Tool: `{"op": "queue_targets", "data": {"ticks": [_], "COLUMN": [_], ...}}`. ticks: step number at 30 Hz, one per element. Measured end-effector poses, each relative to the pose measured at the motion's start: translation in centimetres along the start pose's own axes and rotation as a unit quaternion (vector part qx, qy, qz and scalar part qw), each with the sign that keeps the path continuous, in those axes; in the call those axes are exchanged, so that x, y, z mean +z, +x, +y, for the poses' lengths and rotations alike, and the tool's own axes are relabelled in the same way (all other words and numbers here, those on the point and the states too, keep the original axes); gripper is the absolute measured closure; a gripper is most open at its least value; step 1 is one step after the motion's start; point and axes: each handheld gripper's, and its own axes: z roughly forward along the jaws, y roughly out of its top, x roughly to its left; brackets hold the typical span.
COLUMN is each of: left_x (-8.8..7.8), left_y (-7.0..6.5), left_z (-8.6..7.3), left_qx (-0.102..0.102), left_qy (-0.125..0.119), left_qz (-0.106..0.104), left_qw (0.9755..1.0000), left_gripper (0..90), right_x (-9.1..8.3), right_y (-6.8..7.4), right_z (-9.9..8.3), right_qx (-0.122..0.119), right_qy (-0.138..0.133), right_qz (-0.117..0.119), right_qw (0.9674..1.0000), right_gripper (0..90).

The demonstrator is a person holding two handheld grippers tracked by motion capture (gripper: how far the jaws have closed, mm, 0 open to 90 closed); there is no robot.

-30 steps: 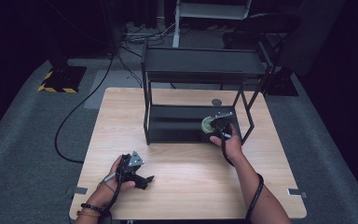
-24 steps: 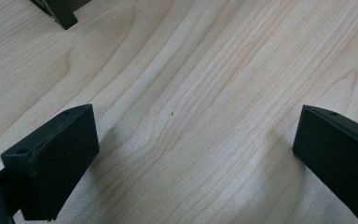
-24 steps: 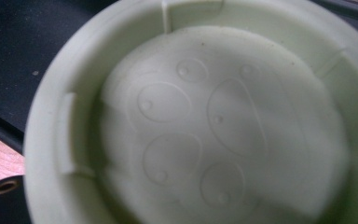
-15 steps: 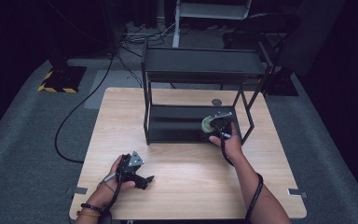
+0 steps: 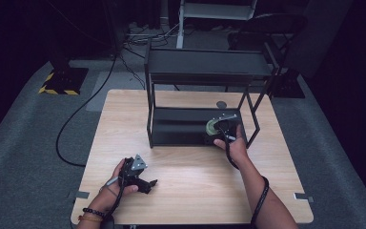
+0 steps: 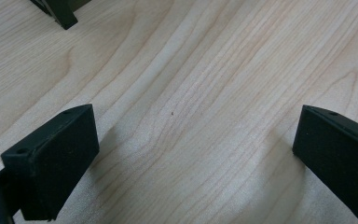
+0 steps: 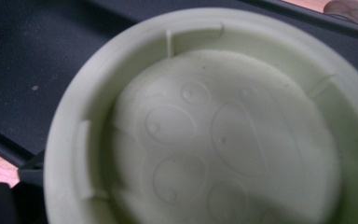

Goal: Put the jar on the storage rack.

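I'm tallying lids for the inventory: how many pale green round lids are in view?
1. The pale green lid sits on the black rack's lower shelf at the right gripper; more could hide behind the frame.

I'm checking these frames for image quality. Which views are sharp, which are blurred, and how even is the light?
High view: table lit, surroundings nearly black. Left gripper view: wood grain crisp, soft shadows beside the left tool. Right gripper view: the pale green lid is too close and looks soft.

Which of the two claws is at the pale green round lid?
The right claw, reaching onto the lower shelf of the black rack with the green lid. The left claw hangs open over bare table.
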Motion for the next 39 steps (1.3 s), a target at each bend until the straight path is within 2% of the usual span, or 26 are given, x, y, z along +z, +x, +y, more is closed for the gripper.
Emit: {"op": "queue_targets", "data": {"ticks": [8,13,14,17,23,28,32,39], "left_x": [0.0,0.0,0.0,0.0,0.0,0.0,0.0,0.0], "left_y": [0.0,0.0,0.0,0.0,0.0,0.0,0.0,0.0], "left_z": [0.0,0.0,0.0,0.0,0.0,0.0,0.0,0.0], "left_qx": [0.000,0.000,0.000,0.000,0.000,0.000,-0.001,-0.001], "left_qy": [0.000,0.000,0.000,0.000,0.000,0.000,0.000,0.000], "left_qz": [0.000,0.000,0.000,0.000,0.000,0.000,0.000,0.000], "left_qw": [1.0000,1.0000,1.0000,1.0000,1.0000,1.0000,1.0000,1.0000], "left_gripper": [0.1,0.1,0.1,0.1,0.1,0.1,0.1,0.1], "right_x": [-0.2,-0.6,-0.8,-1.1,-1.9,-2.4,-3.3,-4.7], "right_y": [-0.1,0.0,0.0,0.0,0.1,0.0,0.1,0.0], "right_z": [0.0,0.0,0.1,0.2,0.3,0.4,0.4,0.5], "right_qx": [-0.004,-0.025,-0.042,-0.051,-0.085,-0.089,-0.114,-0.127], "right_qy": [0.001,0.010,0.014,0.015,0.031,0.035,0.042,0.038], "right_qz": [-0.002,-0.006,-0.011,-0.015,-0.023,-0.022,-0.030,-0.038], "right_qw": [1.0000,0.9996,0.9990,0.9985,0.9957,0.9952,0.9921,0.9905], "right_gripper": [3.0,3.0,2.9,3.0,2.5,2.5,2.5,2.5]}}
